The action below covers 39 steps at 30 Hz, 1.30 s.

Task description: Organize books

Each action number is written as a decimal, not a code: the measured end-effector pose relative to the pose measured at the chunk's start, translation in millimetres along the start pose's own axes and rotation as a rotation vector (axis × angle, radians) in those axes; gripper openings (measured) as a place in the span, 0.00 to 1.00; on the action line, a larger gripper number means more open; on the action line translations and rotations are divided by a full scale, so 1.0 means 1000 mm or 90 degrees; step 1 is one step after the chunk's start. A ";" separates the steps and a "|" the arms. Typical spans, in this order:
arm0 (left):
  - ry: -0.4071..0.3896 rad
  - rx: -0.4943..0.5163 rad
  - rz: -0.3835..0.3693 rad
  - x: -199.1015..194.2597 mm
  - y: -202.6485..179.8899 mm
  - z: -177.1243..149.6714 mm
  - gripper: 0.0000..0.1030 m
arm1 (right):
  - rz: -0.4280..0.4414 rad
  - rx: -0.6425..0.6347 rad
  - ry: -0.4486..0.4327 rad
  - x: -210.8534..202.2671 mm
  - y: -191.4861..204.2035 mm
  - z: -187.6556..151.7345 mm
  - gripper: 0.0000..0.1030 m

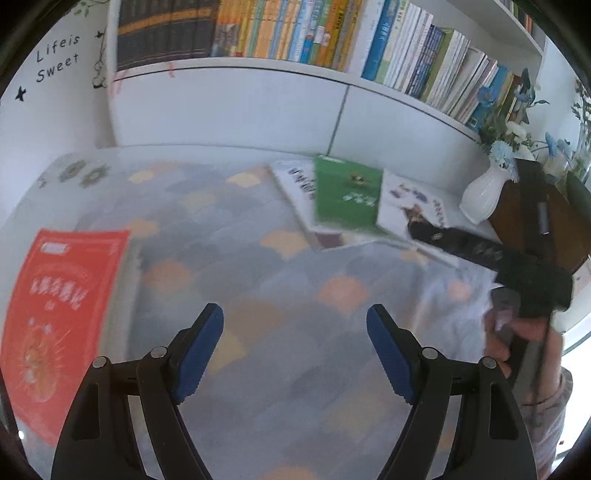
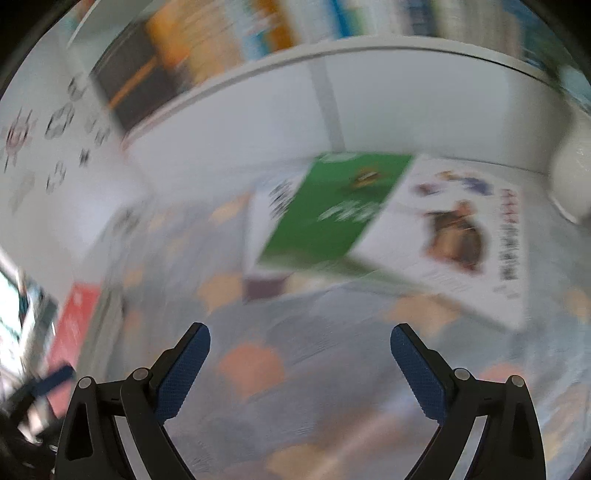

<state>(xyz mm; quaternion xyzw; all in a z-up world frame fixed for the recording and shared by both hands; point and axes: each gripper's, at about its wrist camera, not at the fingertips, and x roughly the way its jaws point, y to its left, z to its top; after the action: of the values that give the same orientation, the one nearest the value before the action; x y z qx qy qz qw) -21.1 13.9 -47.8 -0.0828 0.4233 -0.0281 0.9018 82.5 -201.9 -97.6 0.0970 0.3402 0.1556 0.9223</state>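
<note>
Left wrist view. A red softcover book [image 1: 62, 325] with a printed cover lies flat at the left edge of the tabletop [image 1: 258, 280], which carries a pastel hexagon-patterned cloth. A green softcover book [image 1: 347, 195] lies at the far edge, overlapping a white book with black lettering [image 1: 295, 184] on its left and a white illustrated book [image 1: 413, 199] on its right. The left gripper [image 1: 294, 350] has its blue-padded fingers spread, nothing between them; the red book lies just left of them, the far pile well apart. The right gripper [image 1: 480, 254], dark and blurred, reaches over the white illustrated book, held by a hand [image 1: 513, 339]. A white ceramic vase [image 1: 484, 192] stands at the far right corner. Upright books [image 1: 295, 33] fill the white shelf above. The cover titles are unreadable.

Right wrist view. Heavy blur throughout. The right gripper [image 2: 300, 365] has its fingers spread and empty. The green book [image 2: 332, 210] and the white illustrated book [image 2: 461, 236] lie beyond the fingers, apart from them. The red book [image 2: 75, 321] is cut off at the left.
</note>
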 end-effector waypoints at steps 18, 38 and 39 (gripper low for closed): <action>0.055 0.032 -0.052 0.189 -0.124 0.095 0.76 | 0.104 0.309 -0.041 -0.025 -0.197 0.022 0.87; 0.114 0.065 -0.141 0.142 -0.093 0.038 0.80 | 0.245 0.207 0.105 0.030 -0.124 0.007 0.87; 0.122 0.059 -0.152 0.131 -0.084 0.028 0.80 | 0.246 0.200 0.109 0.026 -0.114 -0.002 0.87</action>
<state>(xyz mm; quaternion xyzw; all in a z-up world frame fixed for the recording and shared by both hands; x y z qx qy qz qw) 86.4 -81.5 -115.0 -0.0878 0.4925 -0.1620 0.8506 125.1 -298.5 -147.0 0.2885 0.4125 0.2819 0.8168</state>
